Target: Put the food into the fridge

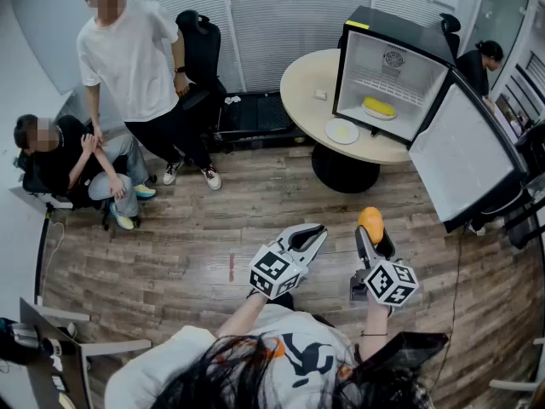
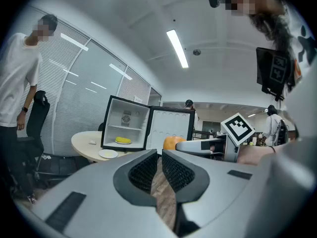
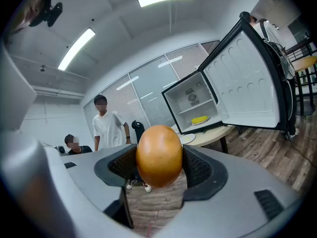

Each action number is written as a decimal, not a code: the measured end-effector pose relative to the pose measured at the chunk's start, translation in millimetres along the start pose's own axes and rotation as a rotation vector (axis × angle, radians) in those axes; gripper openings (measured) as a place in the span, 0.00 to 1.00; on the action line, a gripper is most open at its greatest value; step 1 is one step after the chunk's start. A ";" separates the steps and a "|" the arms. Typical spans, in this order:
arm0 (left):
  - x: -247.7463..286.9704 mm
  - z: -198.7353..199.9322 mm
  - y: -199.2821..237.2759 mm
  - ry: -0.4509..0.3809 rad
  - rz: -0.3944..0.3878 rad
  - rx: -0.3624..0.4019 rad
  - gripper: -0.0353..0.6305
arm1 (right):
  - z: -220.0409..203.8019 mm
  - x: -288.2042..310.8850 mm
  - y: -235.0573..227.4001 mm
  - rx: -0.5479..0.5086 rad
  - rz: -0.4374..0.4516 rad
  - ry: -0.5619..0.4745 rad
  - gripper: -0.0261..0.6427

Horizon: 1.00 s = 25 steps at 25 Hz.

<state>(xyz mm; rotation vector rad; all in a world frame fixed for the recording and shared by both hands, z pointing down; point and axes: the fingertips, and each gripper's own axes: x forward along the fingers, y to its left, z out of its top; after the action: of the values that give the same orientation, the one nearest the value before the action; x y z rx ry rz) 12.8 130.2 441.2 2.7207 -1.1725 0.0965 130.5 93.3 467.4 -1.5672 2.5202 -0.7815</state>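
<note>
My right gripper (image 1: 372,233) is shut on an orange fruit (image 1: 370,221), which fills the gap between the pads in the right gripper view (image 3: 158,155). Beside it, my left gripper (image 1: 315,233) is shut with nothing between its jaws (image 2: 159,165). Ahead on a round table (image 1: 302,83) stands a small black fridge (image 1: 400,31) with its door (image 1: 464,164) swung wide to the right. A yellow food item on a plate (image 1: 379,107) lies on the fridge's shelf. A white plate (image 1: 341,131) with something pale yellow sits on the table in front of the fridge.
One person stands (image 1: 128,58) and another sits (image 1: 60,156) at the left, near a black office chair (image 1: 200,45). A further person (image 1: 481,62) is behind the fridge at the right. Wooden floor lies between me and the table.
</note>
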 end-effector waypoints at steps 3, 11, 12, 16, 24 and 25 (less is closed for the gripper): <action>2.0 2.1 -0.5 -0.011 -0.007 -0.009 0.09 | 0.5 -0.1 -1.5 -0.007 -0.005 0.003 0.49; -6.7 3.2 5.0 -0.018 -0.001 -0.015 0.09 | -0.6 6.7 8.9 -0.084 -0.038 0.011 0.49; -7.4 2.7 4.8 -0.017 0.000 -0.015 0.09 | -0.9 5.8 9.9 -0.085 -0.035 0.012 0.49; -9.3 1.4 5.8 -0.016 0.005 -0.019 0.09 | -0.7 2.9 13.6 -0.077 -0.021 0.008 0.49; -13.6 -1.8 2.5 -0.022 0.020 -0.031 0.09 | -6.2 -9.2 16.4 -0.091 -0.006 0.020 0.49; -13.9 -2.8 2.1 -0.021 0.023 -0.033 0.09 | -7.6 -11.1 16.3 -0.090 -0.004 0.023 0.49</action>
<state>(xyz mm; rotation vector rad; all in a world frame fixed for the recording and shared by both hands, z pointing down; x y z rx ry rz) 1.7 139.2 442.5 2.6862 -1.2008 0.0517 120.0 111.3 464.4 -1.5997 2.6040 -0.6999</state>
